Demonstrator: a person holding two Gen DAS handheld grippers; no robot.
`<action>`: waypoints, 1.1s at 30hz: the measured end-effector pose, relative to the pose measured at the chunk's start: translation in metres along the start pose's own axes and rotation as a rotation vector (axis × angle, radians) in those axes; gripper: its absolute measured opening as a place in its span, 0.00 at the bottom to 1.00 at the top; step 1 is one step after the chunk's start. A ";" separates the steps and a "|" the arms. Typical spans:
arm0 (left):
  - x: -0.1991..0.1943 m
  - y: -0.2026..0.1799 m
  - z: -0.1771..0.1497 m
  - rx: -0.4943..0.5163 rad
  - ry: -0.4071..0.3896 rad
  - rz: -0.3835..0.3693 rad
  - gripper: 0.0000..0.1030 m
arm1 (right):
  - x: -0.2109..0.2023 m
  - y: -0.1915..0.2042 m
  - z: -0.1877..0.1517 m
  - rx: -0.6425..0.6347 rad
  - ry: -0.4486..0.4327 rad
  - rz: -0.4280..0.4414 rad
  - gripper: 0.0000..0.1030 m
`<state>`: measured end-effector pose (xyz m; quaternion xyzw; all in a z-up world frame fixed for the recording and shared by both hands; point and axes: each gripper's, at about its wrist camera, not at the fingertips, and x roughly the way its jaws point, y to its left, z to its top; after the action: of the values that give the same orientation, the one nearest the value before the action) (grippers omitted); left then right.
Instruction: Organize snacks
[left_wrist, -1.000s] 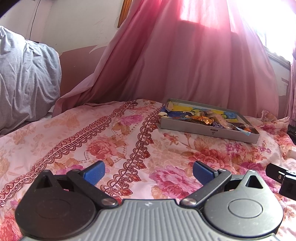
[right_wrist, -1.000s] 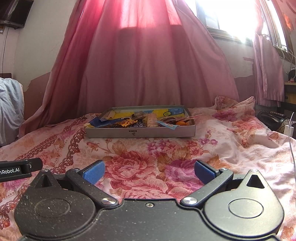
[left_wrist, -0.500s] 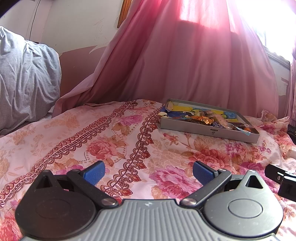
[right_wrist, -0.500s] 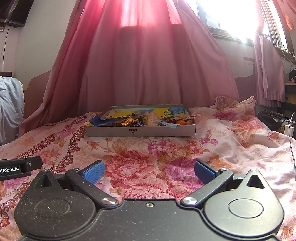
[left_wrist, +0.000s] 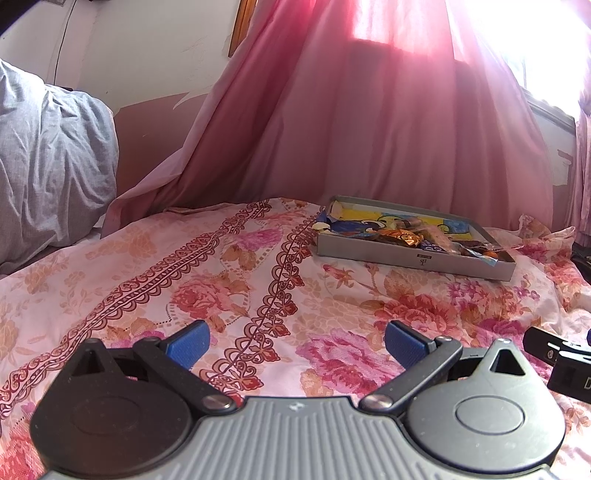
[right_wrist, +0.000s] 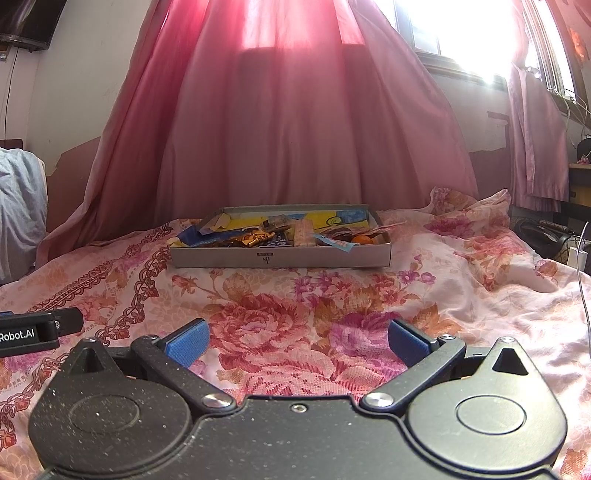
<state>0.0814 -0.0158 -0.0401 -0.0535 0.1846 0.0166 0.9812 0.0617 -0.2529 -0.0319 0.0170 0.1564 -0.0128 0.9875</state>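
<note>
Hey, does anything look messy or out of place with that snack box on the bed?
Yes. In the grey box, the snacks lie jumbled rather than sorted. A blue wrapper hangs over its left corner, and a light blue one pokes over the front wall. Nothing has spilled onto the floral bedspread.

home bedroom: floral bedsheet (right_wrist: 295, 295), pink curtain (right_wrist: 288, 129), pillow (left_wrist: 48, 166).

I'm looking over a bedsheet (right_wrist: 332, 295) blooming in pink, red and orange roses with maroon lace-like bands. A grey box (right_wrist: 280, 257) is showing yellow-and-blue lining under gold, blue and orange wrappers (right_wrist: 255, 239). Rose-pink curtains (right_wrist: 288, 122) are glowing behind; my fingertips (right_wrist: 186, 341) are showing blue.
</note>
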 end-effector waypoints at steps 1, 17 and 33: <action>0.000 0.000 0.000 0.000 -0.001 -0.002 1.00 | 0.000 0.000 0.000 0.000 0.002 0.000 0.99; -0.001 -0.011 -0.001 0.070 0.020 0.042 1.00 | 0.000 0.001 0.000 -0.002 0.004 0.001 0.99; 0.002 -0.005 -0.001 0.056 0.040 0.060 1.00 | 0.001 0.001 0.000 -0.004 0.007 0.001 0.99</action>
<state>0.0833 -0.0205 -0.0414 -0.0208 0.2061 0.0399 0.9775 0.0623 -0.2515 -0.0320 0.0149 0.1597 -0.0119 0.9870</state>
